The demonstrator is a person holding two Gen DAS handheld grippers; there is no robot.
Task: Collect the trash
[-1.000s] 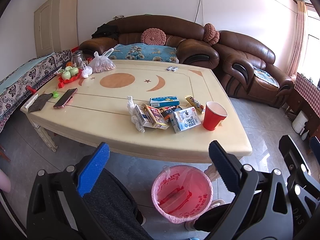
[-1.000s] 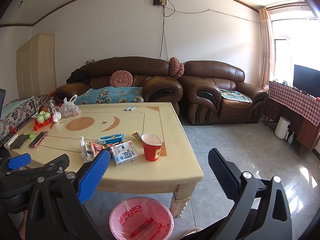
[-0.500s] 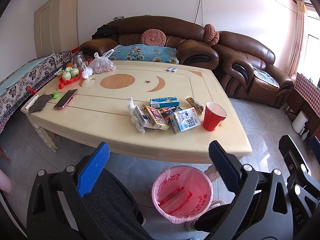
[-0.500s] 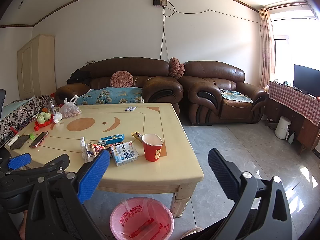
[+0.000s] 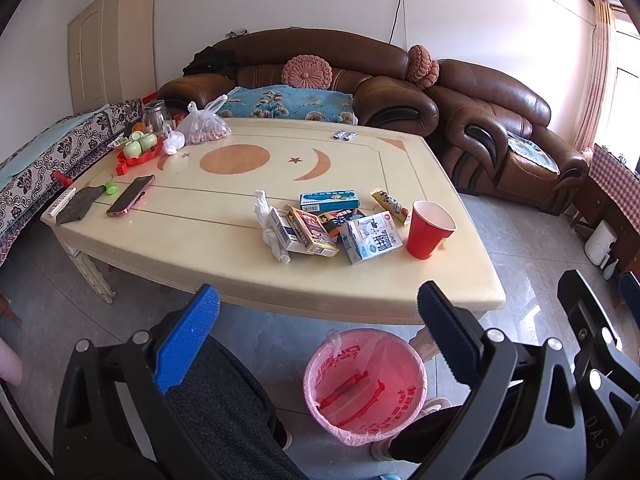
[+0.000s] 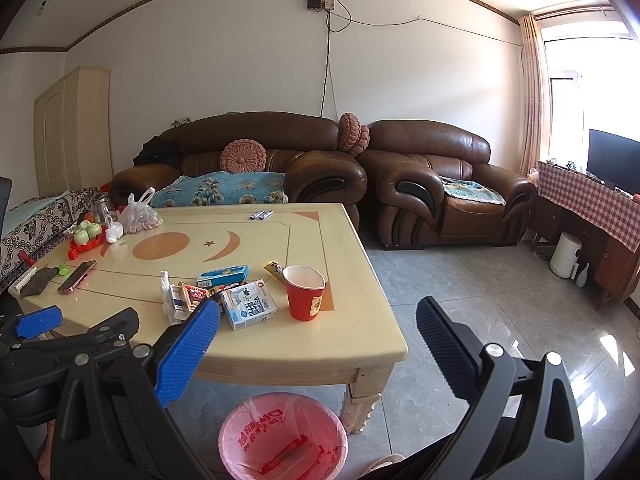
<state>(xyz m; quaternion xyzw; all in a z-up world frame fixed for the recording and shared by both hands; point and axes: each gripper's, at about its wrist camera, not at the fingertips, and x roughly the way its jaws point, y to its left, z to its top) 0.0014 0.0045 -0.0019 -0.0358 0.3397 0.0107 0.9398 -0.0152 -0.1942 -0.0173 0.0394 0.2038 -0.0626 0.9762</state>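
Observation:
A heap of trash lies near the front of the cream table (image 5: pixel 224 240): a red paper cup (image 5: pixel 429 229) (image 6: pixel 305 291), a white milk carton (image 5: pixel 370 239) (image 6: pixel 249 305), several small boxes (image 5: pixel 310 232), a blue box (image 5: pixel 329 200) (image 6: pixel 222 275), a snack wrapper (image 5: pixel 390 201) and crumpled white plastic (image 5: pixel 269 226). On the floor below the table edge stands a bin with a pink liner (image 5: pixel 365 384) (image 6: pixel 283 438). My left gripper (image 5: pixel 316 344) is open, held above the floor short of the table. My right gripper (image 6: pixel 316 348) is also open, with nothing in either.
A phone (image 5: pixel 131 195), a dark cloth (image 5: pixel 78 204), a red tray with green cups (image 5: pixel 138 148) and a bag of nuts (image 5: pixel 204 128) occupy the table's far left. Brown sofas (image 5: pixel 320 80) stand behind. A person's legs in dark trousers (image 5: pixel 224 408) are under my left gripper.

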